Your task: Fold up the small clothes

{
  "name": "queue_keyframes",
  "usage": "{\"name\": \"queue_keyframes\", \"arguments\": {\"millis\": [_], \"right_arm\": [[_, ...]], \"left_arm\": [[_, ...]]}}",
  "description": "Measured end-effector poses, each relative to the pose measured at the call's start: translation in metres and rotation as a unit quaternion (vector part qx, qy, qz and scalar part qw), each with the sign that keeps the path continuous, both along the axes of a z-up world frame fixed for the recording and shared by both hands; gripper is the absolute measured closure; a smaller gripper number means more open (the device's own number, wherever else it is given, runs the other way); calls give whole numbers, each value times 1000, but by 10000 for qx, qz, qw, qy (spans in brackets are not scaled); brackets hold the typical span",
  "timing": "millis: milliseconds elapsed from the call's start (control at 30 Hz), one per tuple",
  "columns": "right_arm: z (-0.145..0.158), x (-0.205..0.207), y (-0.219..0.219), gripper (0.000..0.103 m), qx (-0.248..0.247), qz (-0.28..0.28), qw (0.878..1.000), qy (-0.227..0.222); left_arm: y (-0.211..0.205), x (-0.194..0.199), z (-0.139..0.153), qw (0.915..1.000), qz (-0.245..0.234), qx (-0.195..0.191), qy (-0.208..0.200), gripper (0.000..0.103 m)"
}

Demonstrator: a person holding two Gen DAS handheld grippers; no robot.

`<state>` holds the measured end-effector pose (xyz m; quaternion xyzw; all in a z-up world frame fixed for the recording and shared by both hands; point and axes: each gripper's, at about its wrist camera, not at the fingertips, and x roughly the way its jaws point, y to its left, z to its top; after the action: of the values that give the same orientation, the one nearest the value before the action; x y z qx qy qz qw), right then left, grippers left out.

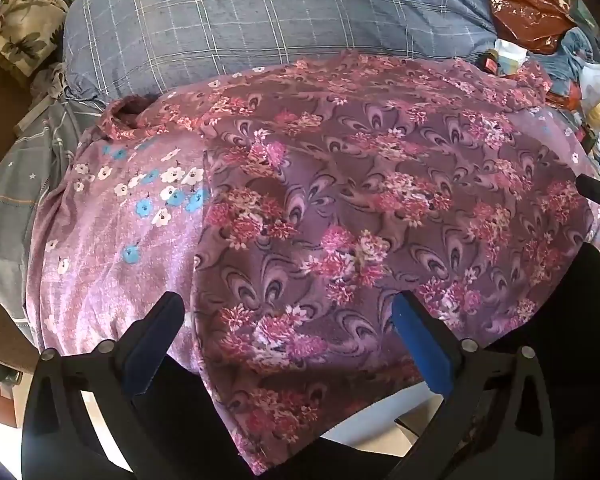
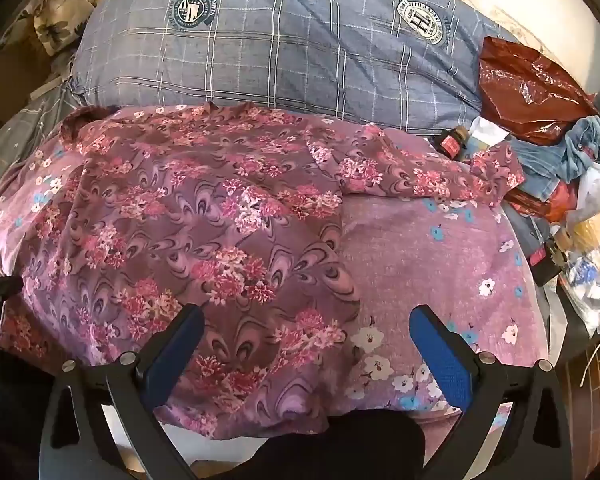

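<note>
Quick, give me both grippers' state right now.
Left gripper: open, holding nothing, above the floral garment.
Right gripper: open, holding nothing, above the same garment.

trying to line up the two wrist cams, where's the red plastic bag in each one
Left wrist view: the red plastic bag is at the top right, cut by the fisheye rim, beyond the floral garment.
Right wrist view: the red plastic bag sits right of centre in the upper part, fully in view.
Shared landmark: the blue plaid pillow directly left of the bag.
</note>
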<state>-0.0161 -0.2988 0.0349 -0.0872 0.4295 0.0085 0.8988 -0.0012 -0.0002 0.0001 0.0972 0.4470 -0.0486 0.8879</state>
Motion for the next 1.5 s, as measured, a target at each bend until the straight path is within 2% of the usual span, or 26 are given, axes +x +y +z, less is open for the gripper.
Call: {"name": "queue_keyframes", "arguments": {"millis": [633, 800, 1000, 1167, 1333, 1500], "right_arm": [[-1, -16, -7, 0, -4, -141, 9999, -21], [0, -18, -7, 0, 4, -140, 9999, -81], [1, -17, -8, 0, 59, -166, 9998, -135], [4, -19, -7, 0, 147, -194, 9994, -226], [5, -20, -7, 0, 184, -218, 9992, -267], [5, -21, -9, 0, 203, -232, 9991, -275]], "left_arm": [[-1, -12, 0, 9998, -87, -176, 78, 0], [-3, -8, 1, 9995, -105, -132, 250, 0], [-5, -7, 6, 9981, -72, -585, 179, 0], [-10, -7, 6, 9959, -80, -857, 296, 0], [-15, -11, 2, 9972, -156, -652, 319, 0], [-16, -11, 1, 9973, -183, -630, 337, 0]]}}
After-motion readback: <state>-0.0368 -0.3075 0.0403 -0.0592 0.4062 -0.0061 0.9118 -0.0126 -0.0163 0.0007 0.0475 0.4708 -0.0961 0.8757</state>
